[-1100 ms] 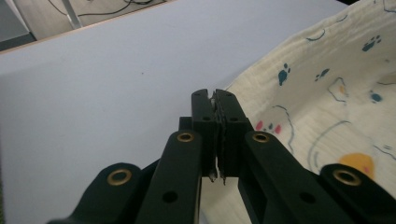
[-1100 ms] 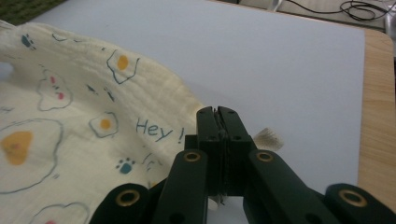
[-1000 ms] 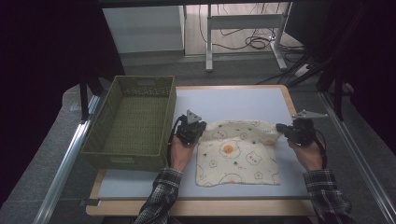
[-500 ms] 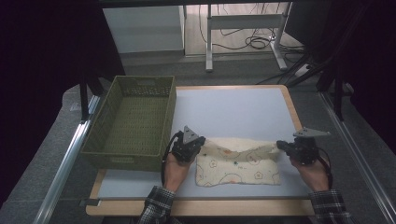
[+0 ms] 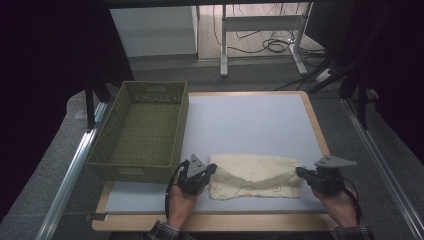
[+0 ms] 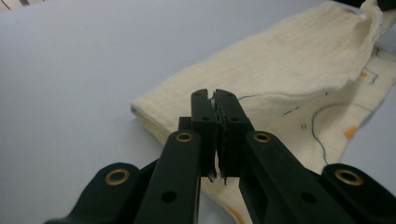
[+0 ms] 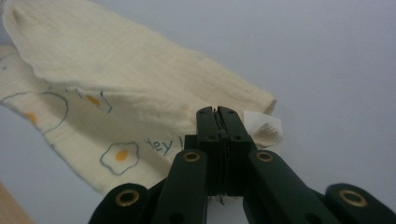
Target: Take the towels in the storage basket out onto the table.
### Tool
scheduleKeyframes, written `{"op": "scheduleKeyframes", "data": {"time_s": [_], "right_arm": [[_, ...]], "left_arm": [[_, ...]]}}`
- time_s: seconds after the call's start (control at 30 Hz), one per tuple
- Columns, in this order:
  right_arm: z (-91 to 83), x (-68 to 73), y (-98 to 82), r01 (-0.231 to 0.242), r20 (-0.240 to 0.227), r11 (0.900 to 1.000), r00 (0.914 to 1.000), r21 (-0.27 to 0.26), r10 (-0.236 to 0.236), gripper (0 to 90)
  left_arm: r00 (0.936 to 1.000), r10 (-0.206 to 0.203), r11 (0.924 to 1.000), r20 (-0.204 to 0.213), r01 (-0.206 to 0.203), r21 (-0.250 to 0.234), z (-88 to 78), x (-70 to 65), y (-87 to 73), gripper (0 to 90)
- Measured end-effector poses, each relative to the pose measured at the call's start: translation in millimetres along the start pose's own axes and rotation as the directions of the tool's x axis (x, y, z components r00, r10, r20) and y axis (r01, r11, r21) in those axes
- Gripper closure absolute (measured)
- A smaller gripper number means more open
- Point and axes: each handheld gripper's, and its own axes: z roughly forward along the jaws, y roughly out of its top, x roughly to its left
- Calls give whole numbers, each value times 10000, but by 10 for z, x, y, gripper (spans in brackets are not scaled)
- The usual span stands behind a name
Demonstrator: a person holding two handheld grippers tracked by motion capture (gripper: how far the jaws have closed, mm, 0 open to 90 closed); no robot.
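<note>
Nearest the person, at the table's (image 5: 250,120) six o'clock edge, the left tool (image 5: 212,171) and the right tool (image 5: 301,171) each stand clamped on a corner of the cream cloth (image 5: 252,170), whose top layer they carry toward the near hem. To fold it well, both hands should likely travel level and together, lay the held edge square onto the lower edge, then let go only once the corners match. Farther off, at ten o'clock, waits the green basket (image 5: 102,150).

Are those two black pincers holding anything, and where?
Both hold the cream cloth: left gripper and right gripper each pinch a corner of its folded-over edge in shut jaws.
</note>
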Motion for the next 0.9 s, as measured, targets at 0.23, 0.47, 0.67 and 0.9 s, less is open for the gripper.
{"op": "scheduleKeyframes", "data": {"time_s": [0.23,0.47,0.67,0.9], "right_arm": [[36,81,-180,13,-206,9985,9998,553,-1,851],[-194,29,-146,-250,-6,9996,9997,91,250,732],[-233,37,-31,-106,50,9997,9999,-238,108,690],[-77,116,-63,26,-116,9999,9999,137,-24,642]], "left_arm": [[9995,-87,9988,312,72,474,-21,-74,-191,825],[9989,-187,9998,432,191,-109,-231,-79,-70,560],[9987,-86,9998,497,78,160,-98,-75,-26,528],[9976,-288,9947,635,223,1007,84,-51,-167,531]]}}
